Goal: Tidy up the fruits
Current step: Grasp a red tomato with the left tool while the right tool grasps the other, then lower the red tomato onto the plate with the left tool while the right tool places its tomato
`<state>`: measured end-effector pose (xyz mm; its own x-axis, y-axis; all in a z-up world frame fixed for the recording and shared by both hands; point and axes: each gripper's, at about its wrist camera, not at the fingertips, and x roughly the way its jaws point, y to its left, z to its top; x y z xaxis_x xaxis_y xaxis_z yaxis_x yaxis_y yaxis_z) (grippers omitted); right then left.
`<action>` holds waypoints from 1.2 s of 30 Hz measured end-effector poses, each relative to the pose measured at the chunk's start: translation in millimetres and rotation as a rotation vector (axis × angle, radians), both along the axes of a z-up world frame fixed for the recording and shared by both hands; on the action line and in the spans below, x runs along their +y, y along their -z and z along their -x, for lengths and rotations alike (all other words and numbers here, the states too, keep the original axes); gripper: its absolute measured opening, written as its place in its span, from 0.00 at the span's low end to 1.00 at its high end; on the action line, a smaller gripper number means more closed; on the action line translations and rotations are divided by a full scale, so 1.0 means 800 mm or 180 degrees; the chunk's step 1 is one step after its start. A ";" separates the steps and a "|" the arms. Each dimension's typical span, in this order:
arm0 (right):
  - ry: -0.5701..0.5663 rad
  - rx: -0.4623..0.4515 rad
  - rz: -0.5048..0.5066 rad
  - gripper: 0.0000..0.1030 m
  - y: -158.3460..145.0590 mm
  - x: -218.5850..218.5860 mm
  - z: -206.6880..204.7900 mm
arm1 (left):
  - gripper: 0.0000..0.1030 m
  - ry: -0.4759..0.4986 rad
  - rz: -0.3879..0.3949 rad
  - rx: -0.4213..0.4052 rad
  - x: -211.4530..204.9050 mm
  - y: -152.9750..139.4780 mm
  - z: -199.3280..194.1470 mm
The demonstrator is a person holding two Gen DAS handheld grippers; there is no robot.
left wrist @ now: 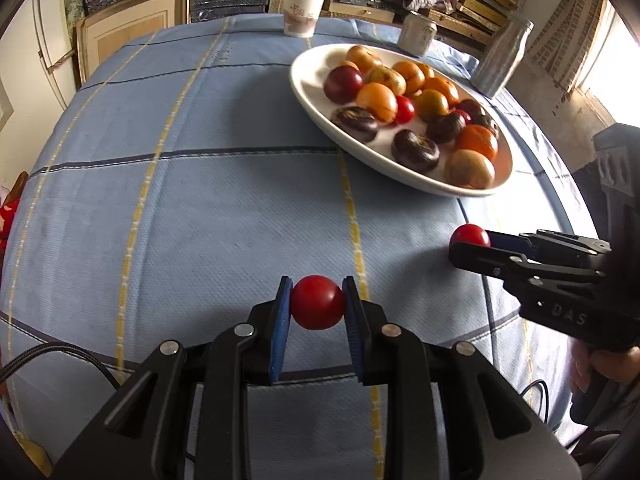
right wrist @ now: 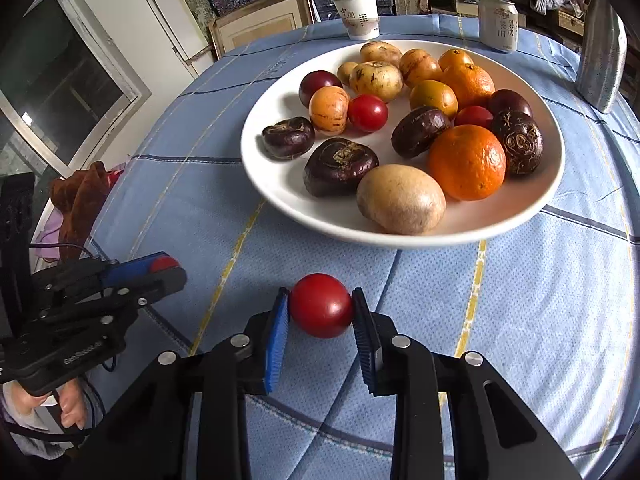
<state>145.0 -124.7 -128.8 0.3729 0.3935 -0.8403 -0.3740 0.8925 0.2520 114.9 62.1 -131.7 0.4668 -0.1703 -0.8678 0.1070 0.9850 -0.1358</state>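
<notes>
Two grippers, left gripper (left wrist: 316,304) and right gripper (right wrist: 320,308), each clamp one cherry tomato (left wrist: 317,302).

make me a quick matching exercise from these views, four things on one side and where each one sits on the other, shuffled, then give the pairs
Things:
1. paper cup
2. drink can
3. big orange
4. red tomato

Places:
A. on the white plate, near its front rim
B. between the left gripper pads
C. far edge of the table, behind the plate's left side
D. far edge of the table, behind the plate's right side

Pairs: 1-C, 2-D, 3-A, 4-B
</notes>
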 end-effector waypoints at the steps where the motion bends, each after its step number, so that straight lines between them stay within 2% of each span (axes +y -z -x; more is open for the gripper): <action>1: -0.0016 -0.0013 0.0013 0.30 -0.002 -0.002 0.007 | 0.24 0.0018 0.0006 0.0000 -0.003 0.000 0.002; 8: -0.0044 -0.0081 0.0099 0.30 -0.013 -0.024 0.059 | 0.24 0.0278 -0.0039 0.0020 -0.042 0.008 0.033; 15: -0.0021 0.0026 0.0132 0.30 -0.003 -0.049 0.114 | 0.24 0.0445 -0.0074 0.0045 -0.068 0.013 0.067; 19: -0.0036 0.0053 0.0134 0.30 -0.003 -0.060 0.140 | 0.24 0.0529 -0.0075 0.0029 -0.081 0.008 0.087; 22: -0.0036 0.0002 0.0122 0.30 -0.017 -0.068 0.151 | 0.24 0.0569 -0.0058 -0.0006 -0.088 -0.005 0.092; 26: 0.0058 -0.0305 0.0024 0.30 -0.069 -0.086 0.148 | 0.24 0.0526 -0.0001 -0.0165 -0.086 -0.050 0.081; 28: 0.0127 -0.0498 -0.0051 0.30 -0.103 -0.097 0.139 | 0.24 0.0504 0.0011 -0.0310 -0.083 -0.084 0.067; 32: 0.0192 -0.0906 -0.0123 0.30 -0.166 -0.110 0.105 | 0.24 0.0535 -0.0047 -0.0613 -0.078 -0.144 0.033; 36: 0.0221 -0.1222 -0.0164 0.30 -0.211 -0.115 0.064 | 0.24 0.0480 -0.0069 -0.0896 -0.070 -0.199 -0.014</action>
<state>94.1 -216.4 40.2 0.6834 0.3943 -0.6144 -0.3890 0.9089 0.1506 126.4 6.2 27.8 0.6599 -0.2388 -0.7124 0.2825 0.9574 -0.0593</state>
